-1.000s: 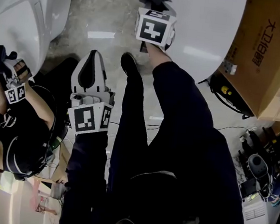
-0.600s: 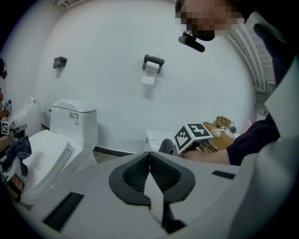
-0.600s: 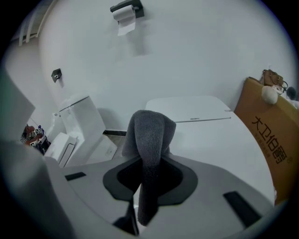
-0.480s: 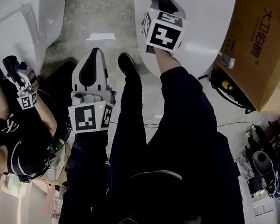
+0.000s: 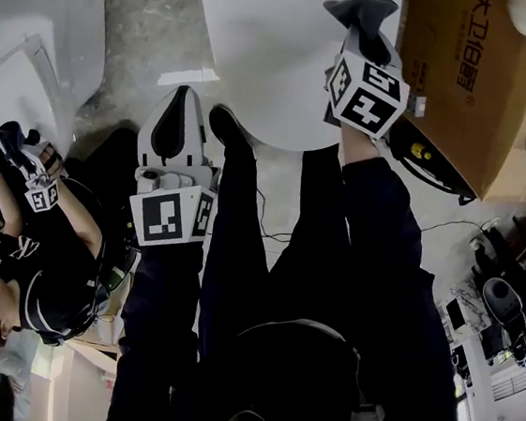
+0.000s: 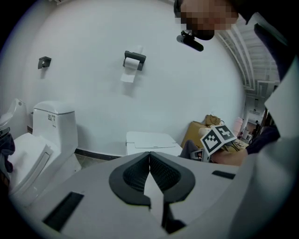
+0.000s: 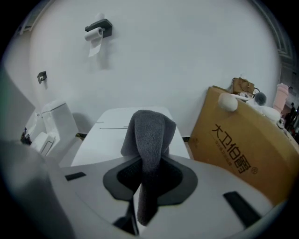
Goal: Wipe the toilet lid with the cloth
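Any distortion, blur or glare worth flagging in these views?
Left gripper view: fisheye bend, dark corners, mosaic patch at top, closed left tool soft-focused. Right gripper view: same bend; grey fleece cloth in the right tool fairly sharp. Head view: white toilet lid nearly blown out.

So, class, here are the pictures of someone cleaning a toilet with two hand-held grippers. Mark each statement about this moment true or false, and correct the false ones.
1. The right gripper has a grey cloth clamped in its jaws. True.
2. The left gripper has its jaws wide apart. False: they are together, with nothing between them.
3. A cardboard box stands on the right of the toilet lid in the right gripper view. True.
4. The toilet lid is raised. False: it lies shut.
5. A toilet paper roll hangs on the wall. True.
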The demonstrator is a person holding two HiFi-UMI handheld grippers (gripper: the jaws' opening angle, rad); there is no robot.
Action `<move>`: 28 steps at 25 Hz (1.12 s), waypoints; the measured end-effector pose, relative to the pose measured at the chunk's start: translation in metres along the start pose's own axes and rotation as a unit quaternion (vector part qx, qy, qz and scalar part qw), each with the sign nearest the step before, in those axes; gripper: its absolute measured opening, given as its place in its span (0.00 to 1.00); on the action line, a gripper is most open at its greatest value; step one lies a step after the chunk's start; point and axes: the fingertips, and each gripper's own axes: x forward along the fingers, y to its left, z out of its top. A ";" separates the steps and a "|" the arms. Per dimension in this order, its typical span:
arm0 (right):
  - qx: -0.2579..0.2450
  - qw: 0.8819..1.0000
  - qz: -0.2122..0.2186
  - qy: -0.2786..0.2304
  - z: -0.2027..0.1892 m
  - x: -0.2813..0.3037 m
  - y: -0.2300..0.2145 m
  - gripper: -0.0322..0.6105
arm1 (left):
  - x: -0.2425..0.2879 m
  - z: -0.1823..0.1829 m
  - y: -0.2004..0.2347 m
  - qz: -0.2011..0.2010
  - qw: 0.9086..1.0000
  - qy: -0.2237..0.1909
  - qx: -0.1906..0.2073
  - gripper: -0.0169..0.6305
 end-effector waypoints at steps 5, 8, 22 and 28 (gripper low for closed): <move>-0.014 0.999 -0.043 0.014 -0.021 -0.008 -0.073 0.16 | 0.008 -0.002 -0.023 -0.001 1.000 0.002 0.003 0.05; -0.019 0.998 -0.059 0.029 -0.039 -0.009 -0.102 0.16 | 0.012 -0.006 -0.038 -0.004 1.000 0.007 0.010 0.05; -0.031 0.995 -0.042 0.088 -0.092 0.026 -0.103 0.16 | 0.016 -0.022 -0.059 0.007 1.000 0.021 0.015 0.05; -0.045 0.995 -0.035 0.088 -0.096 0.025 -0.086 0.16 | 0.015 -0.024 -0.050 0.011 1.000 0.018 0.008 0.05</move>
